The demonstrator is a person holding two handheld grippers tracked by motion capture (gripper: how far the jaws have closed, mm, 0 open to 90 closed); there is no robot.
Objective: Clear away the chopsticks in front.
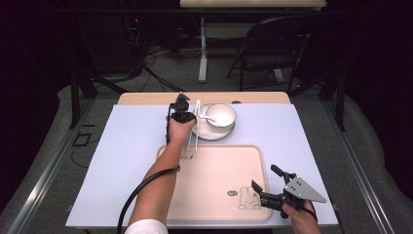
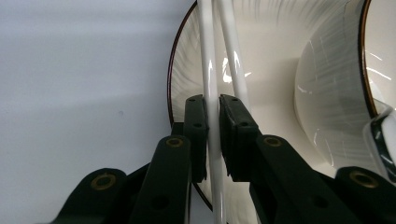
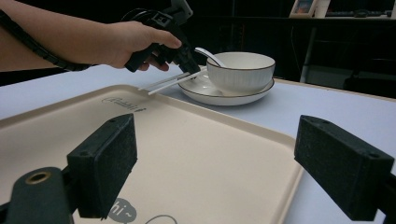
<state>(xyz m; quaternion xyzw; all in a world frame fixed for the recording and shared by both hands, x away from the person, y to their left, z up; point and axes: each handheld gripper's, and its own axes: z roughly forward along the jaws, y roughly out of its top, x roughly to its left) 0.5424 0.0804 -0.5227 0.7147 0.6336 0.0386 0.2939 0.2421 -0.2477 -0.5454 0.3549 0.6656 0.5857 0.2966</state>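
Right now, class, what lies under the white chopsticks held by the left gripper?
Under the chopsticks lies the rim of the white plate; their free ends overhang the blue table cover. The left gripper hides the plate beneath its jaws.

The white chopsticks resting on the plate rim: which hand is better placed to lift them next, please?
Left. The left gripper is shut on one of the white chopsticks over the white plate; the right gripper waits open over the beige tray.
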